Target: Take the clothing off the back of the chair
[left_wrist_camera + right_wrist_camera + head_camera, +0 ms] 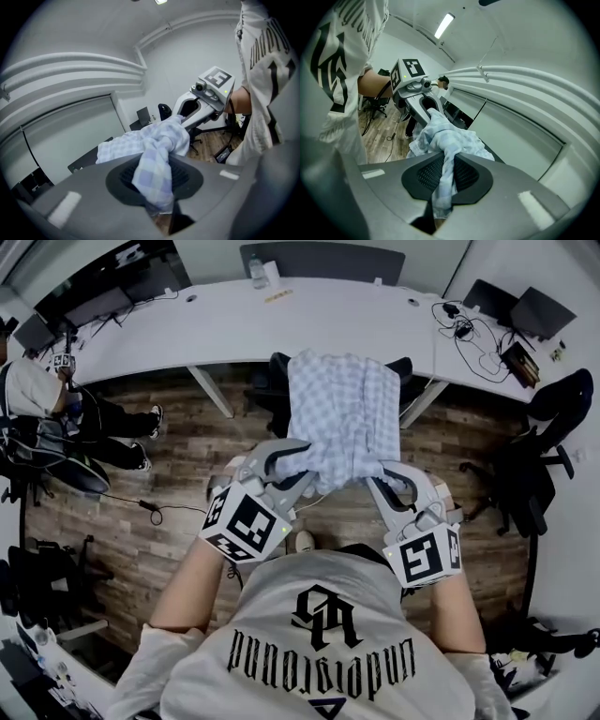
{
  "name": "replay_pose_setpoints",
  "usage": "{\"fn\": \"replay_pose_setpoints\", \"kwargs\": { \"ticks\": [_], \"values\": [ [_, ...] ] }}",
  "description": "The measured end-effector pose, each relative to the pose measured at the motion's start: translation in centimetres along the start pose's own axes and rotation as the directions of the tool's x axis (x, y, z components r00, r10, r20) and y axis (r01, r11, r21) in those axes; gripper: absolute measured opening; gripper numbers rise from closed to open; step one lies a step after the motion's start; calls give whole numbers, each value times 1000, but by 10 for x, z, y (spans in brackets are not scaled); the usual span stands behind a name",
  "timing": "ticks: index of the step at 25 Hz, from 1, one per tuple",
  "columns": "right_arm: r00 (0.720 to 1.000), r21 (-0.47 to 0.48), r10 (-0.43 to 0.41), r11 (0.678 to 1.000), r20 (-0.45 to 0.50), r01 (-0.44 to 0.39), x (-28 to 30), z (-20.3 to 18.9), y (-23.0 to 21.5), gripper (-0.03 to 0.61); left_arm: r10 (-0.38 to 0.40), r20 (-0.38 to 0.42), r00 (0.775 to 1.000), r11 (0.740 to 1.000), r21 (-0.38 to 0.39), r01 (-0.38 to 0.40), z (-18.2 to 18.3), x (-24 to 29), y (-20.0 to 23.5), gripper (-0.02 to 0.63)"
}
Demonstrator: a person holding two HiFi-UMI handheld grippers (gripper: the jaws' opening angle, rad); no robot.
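Note:
A pale blue-and-white checked shirt (342, 418) hangs spread between both grippers, held up in the air in front of a black chair (277, 381). My left gripper (302, 479) is shut on the shirt's near left edge; cloth (152, 176) is pinched between its jaws in the left gripper view. My right gripper (380, 479) is shut on the near right edge, with cloth (443, 180) bunched between its jaws. The chair is mostly hidden behind the shirt. In each gripper view the other gripper appears across the cloth: the right one (206, 96), the left one (415, 91).
A long white curved desk (309, 324) runs behind the chair, with monitors (94, 306), laptops (539, 310) and cables. A seated person (56, 418) is at the left. Another black chair (544, 456) stands at the right. Wood floor (169, 474) lies below.

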State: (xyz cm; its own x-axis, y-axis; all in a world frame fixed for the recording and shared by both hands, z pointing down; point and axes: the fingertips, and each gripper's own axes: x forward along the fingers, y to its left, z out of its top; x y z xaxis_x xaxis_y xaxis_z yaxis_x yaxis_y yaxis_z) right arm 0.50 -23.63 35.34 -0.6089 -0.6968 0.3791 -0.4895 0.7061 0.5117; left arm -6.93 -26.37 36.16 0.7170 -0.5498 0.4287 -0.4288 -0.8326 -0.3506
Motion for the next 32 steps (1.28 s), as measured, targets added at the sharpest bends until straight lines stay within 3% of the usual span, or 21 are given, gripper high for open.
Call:
{"fn": "replay_pose_setpoints", "kwargs": {
  "ticks": [9, 20, 26, 32],
  "values": [
    [996, 7, 33, 999, 88, -34, -55, -7, 15, 43, 34, 1, 999, 999, -29, -34, 35, -7, -49, 135],
    [987, 24, 101, 994, 129, -105, -169, -53, 46, 43, 63, -44, 997, 995, -73, -66, 72, 3, -177, 133],
    [983, 24, 134, 990, 127, -138, -214, -65, 71, 43, 89, -58, 994, 990, -101, -94, 81, -9, -230, 133],
    [977, 54, 157, 985, 142, -166, -236, -64, 95, 43, 94, -85, 992, 988, -111, -103, 80, -29, -255, 133]
  ]
}}
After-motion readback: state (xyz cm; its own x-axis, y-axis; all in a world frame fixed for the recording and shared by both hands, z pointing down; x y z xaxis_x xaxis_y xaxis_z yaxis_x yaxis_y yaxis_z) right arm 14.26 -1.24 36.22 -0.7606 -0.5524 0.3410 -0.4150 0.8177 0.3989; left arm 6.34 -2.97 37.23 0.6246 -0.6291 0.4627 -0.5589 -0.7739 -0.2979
